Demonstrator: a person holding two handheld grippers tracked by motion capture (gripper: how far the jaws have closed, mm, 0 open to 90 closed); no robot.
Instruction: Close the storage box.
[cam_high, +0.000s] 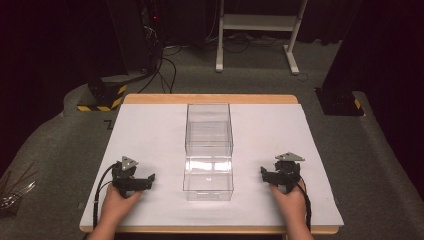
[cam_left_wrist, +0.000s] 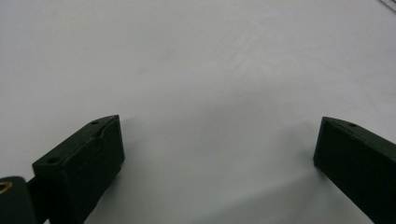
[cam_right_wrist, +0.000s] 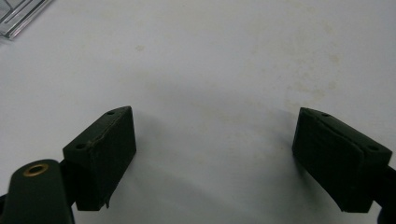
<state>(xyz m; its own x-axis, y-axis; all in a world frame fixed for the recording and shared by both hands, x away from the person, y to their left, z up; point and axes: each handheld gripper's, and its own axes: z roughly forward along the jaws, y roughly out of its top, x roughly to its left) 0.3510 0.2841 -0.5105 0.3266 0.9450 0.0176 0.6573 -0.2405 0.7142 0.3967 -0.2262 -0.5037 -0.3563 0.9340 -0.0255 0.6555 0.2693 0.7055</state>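
A clear plastic drawer box (cam_high: 208, 129) stands in the middle of the white table top (cam_high: 150, 130), with its clear drawer (cam_high: 208, 179) pulled out toward the front edge. My left gripper (cam_high: 148, 178) rests on the table left of the drawer, open, nothing between its jaws. In the left gripper view the left gripper (cam_left_wrist: 218, 140) has its jaws wide apart over bare white surface. My right gripper (cam_high: 263, 173) rests right of the drawer, open and empty. The right gripper (cam_right_wrist: 214, 133) likewise shows spread jaws above the table, with a corner of the clear box (cam_right_wrist: 18, 16) at upper left.
The table has a wooden rim (cam_high: 210, 98) at the back. Beyond it lie grey carpet, cables, a white frame stand (cam_high: 260, 30) and a black-yellow striped base (cam_high: 102, 95). Thin metal pieces (cam_high: 12, 192) lie on the floor at far left.
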